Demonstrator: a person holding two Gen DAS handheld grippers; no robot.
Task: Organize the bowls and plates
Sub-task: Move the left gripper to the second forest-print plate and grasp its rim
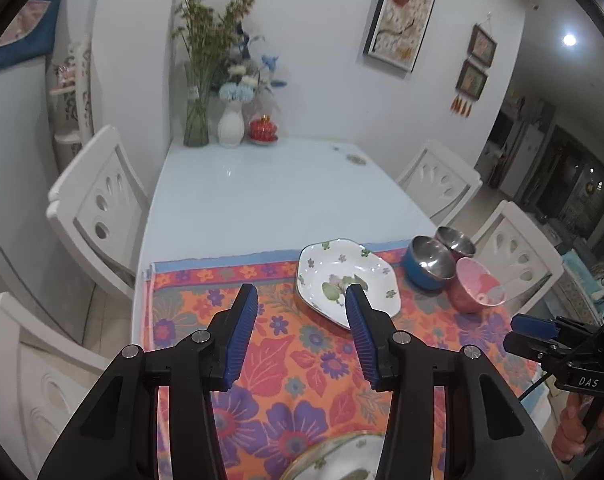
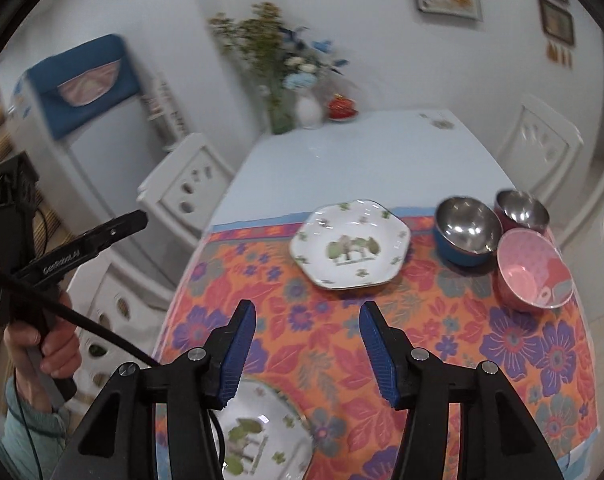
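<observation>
A white hexagonal plate with green leaf print (image 1: 341, 276) (image 2: 349, 246) lies at the far edge of the flowered cloth (image 1: 294, 360) (image 2: 441, 320). A second matching plate (image 1: 337, 460) (image 2: 262, 440) lies near me, partly hidden under the grippers. To the right stand a blue steel bowl (image 1: 429, 266) (image 2: 465, 236), a dark red steel bowl (image 1: 455, 240) (image 2: 521, 210) and a pink bowl (image 1: 479, 284) (image 2: 533, 268). My left gripper (image 1: 302, 300) is open and empty above the cloth. My right gripper (image 2: 307, 316) is open and empty; it also shows in the left wrist view (image 1: 533, 332).
The white table (image 1: 262, 192) (image 2: 361, 160) carries vases of flowers (image 1: 222, 80) (image 2: 290, 80) and a red jar (image 1: 264, 128) (image 2: 341, 108) at its far end. White chairs (image 1: 98, 208) (image 2: 182, 192) stand on both sides.
</observation>
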